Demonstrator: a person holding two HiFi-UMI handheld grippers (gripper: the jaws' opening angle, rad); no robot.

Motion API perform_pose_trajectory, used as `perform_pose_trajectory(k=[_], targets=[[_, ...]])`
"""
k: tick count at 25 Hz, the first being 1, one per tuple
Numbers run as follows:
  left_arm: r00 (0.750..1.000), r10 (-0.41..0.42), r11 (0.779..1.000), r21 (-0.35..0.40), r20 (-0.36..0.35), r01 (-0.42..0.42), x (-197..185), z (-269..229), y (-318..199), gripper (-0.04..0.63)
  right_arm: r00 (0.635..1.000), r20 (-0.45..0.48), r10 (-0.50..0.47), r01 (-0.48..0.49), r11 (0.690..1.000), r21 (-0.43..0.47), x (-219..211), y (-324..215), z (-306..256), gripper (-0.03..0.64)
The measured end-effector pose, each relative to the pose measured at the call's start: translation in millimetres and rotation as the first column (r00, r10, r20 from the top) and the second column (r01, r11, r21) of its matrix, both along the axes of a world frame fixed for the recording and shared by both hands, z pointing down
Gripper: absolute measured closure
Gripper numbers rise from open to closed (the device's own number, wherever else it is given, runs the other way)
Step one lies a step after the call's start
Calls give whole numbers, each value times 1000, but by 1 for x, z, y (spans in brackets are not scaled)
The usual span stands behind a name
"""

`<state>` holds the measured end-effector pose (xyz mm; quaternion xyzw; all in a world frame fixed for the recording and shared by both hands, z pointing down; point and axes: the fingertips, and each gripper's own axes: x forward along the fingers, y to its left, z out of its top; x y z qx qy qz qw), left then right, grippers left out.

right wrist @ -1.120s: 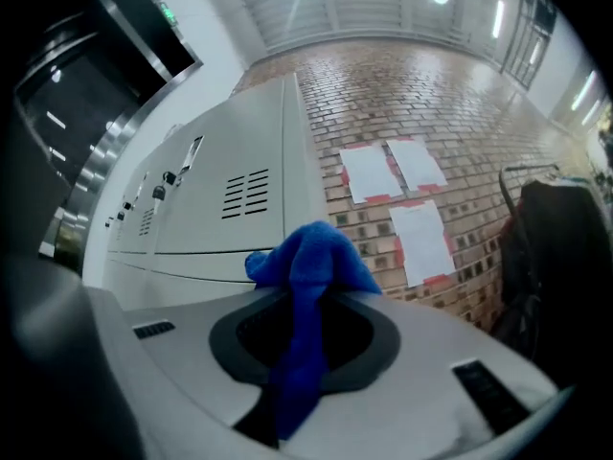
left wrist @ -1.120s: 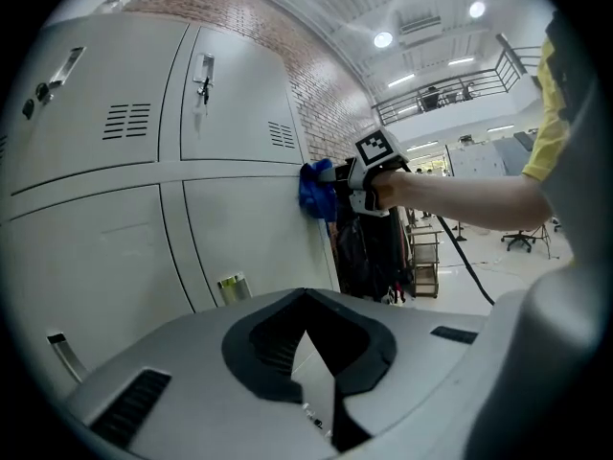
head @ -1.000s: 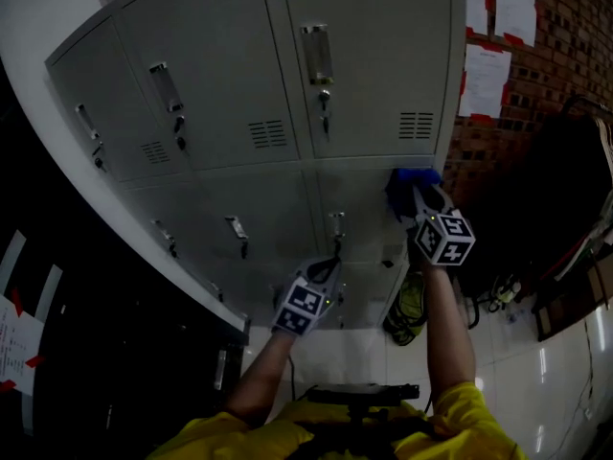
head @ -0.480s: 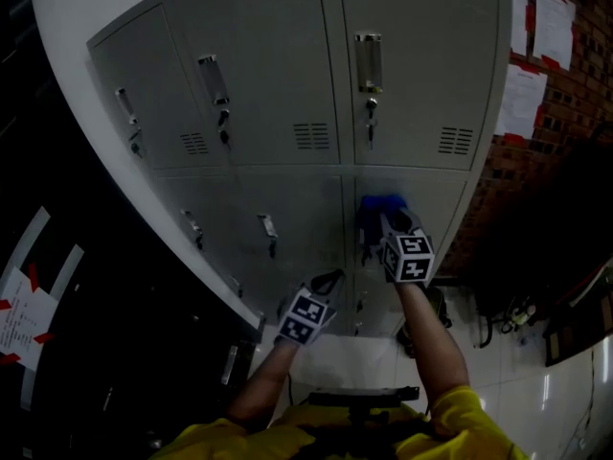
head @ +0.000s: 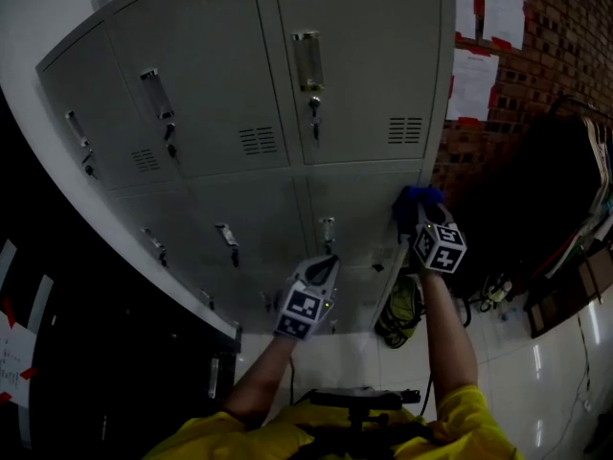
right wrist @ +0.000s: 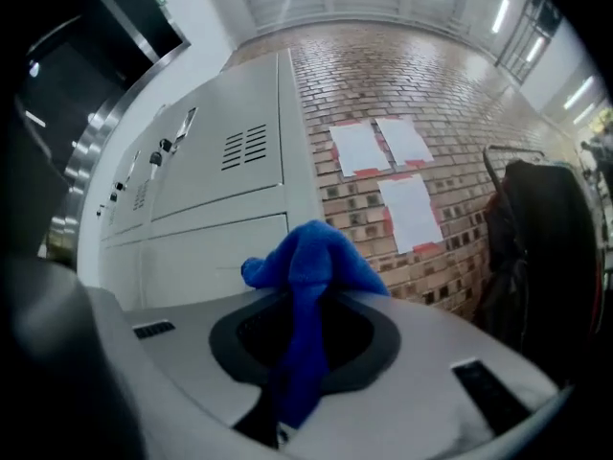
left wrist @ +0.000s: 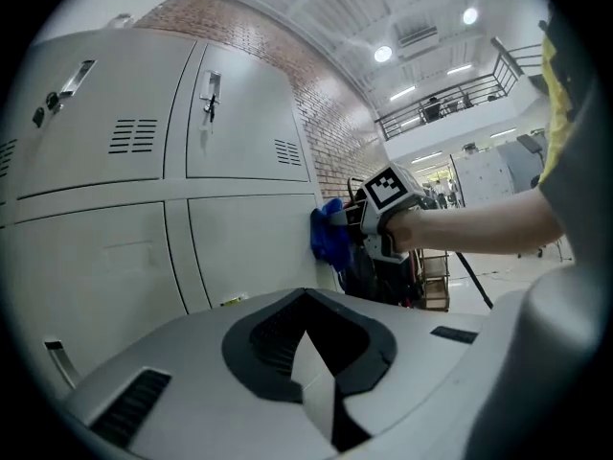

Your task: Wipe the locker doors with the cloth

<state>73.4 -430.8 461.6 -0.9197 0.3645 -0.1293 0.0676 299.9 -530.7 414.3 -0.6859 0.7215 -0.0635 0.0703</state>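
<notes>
Right tool (head: 419, 211): is clamping its jaws on one bright blue fleecy cloth (right wrist: 311, 266), which is bunching over the tips and hanging down between them.
Left tool (head: 329, 266): is holding its jaws together with nothing in them, hovering near the lower doors, well left of the cloth.
Cloth position: is pressing against the lower right door (head: 364, 214) of the pale grey metal lockers (head: 211, 84), near that door's right edge and just under the seam below the top row.
Counts: two tools and one cloth. The head view is showing three doors in the top row and three in the row beneath, with more handles lower down running out of sight.
Door fittings: the top right door is carrying one upright metal handle plate (head: 307, 60), a small hanging key (head: 314, 113) and a block of louvred vent slots (head: 406, 129).
Surroundings: a red brick wall (right wrist: 450, 94) is standing just right of the lockers. A dark garment (right wrist: 541, 247) is hanging beside it, and a yellow-green object (head: 407, 310), too dim to name, is lying on the glossy pale tiled floor (head: 536, 372) below the cloth.
In the way: in the head view the right tool's marker cube (head: 439, 246) is covering part of the cloth.
Writing: three white paper sheets (right wrist: 407, 209) with red edges are hanging on the brick, their print too small to read.
</notes>
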Motion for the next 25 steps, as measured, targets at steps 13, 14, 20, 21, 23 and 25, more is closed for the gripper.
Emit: perform_pose_trajectory(k=[13, 14, 20, 21, 23, 25], targets=[[991, -132, 990, -53, 35, 134, -56, 21, 8, 593, 890, -40, -454, 449, 889, -89, -259, -29, 72, 552], [990, -136, 989, -56, 36, 138, -57, 23, 6, 592, 889, -55, -454, 449, 890, -84, -257, -29, 72, 552], [996, -84, 995, -52, 27, 85, -34, 23, -4, 592, 953, -74, -293, 288, 955, -63, -157, -22, 73, 552], [997, -74, 996, -56, 22, 75, -28, 22, -5, 592, 968, -65, -242, 238, 969, -61, -126, -20, 74, 552], [998, -59, 996, -60, 20, 60, -17, 23, -7, 593, 989, -41, -144, 141, 987, -76, -62, -14, 81, 552], [999, -47, 997, -54, 22, 48, -9, 24, -8, 593, 993, -43, -106, 101, 990, -101, -18, -10, 91, 551]])
